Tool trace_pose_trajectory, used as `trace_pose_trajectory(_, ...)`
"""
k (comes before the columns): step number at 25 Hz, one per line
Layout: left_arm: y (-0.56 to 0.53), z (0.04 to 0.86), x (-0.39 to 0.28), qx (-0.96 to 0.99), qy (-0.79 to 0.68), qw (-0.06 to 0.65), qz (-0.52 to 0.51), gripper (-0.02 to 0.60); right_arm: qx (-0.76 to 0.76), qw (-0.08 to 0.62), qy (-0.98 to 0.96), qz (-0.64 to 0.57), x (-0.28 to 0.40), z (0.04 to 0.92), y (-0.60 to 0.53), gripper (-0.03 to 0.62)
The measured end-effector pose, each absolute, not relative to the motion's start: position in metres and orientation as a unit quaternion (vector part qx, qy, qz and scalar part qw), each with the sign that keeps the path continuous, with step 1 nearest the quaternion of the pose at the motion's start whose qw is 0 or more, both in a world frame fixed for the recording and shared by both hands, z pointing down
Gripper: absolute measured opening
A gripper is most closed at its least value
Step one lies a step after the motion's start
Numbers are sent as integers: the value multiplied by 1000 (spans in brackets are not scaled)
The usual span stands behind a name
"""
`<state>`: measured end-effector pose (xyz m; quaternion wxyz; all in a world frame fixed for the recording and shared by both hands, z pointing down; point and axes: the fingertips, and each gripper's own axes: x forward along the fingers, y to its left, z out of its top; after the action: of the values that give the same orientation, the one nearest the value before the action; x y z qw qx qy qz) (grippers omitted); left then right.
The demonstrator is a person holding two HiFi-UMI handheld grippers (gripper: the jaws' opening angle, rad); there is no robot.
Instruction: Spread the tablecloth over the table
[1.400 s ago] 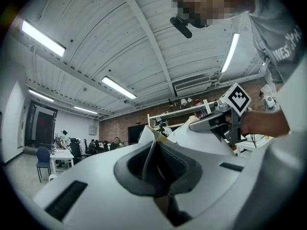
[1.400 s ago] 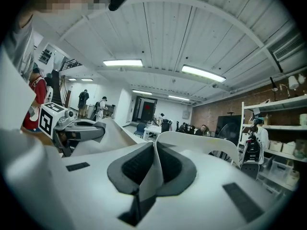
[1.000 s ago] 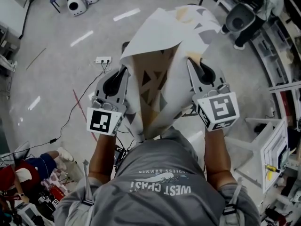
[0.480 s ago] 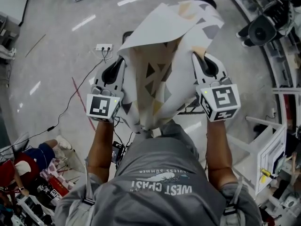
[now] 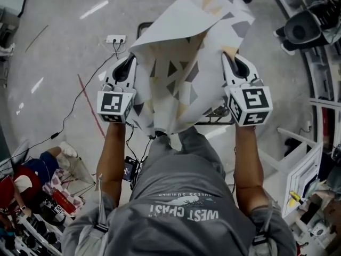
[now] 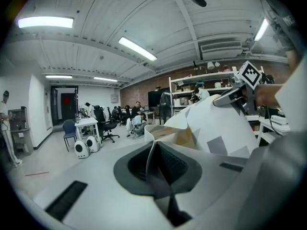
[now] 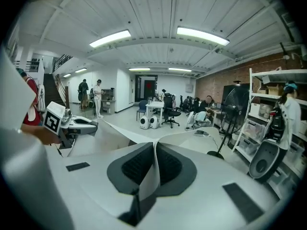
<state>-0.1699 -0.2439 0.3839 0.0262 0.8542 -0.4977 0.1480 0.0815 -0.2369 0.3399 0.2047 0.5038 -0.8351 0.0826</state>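
The tablecloth (image 5: 186,52), white with grey and beige triangles, billows out ahead of the person, and a fold of it hangs down between the arms. My left gripper (image 5: 129,64) is shut on the cloth's left edge, which is pinched between its dark pads (image 6: 154,164). At the same height, my right gripper (image 5: 230,62) is shut on the right edge, with the thin sheet clamped between its pads (image 7: 154,169). Each gripper view shows the cloth (image 6: 216,128) (image 7: 192,140) running across to the other gripper. The cloth hides whatever lies under it.
A power strip (image 5: 115,38) and cables lie on the grey floor ahead. A standing fan (image 5: 299,30) and shelving are at the right, and a white rack (image 5: 305,172) is at the lower right. Bags and clutter (image 5: 32,191) lie at the lower left. People sit at desks (image 7: 165,110) far off.
Both grippers have come down and forward together, still holding the cloth. The sheet now spreads flatter ahead, and less of it hangs between the arms.
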Motion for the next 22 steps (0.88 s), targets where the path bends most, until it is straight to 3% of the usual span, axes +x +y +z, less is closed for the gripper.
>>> trace_pose_trajectory(22, -317, 562, -242, 794, -531, 104, 277, 0, 517, 255, -798, 177, 131, 473, -279, 23)
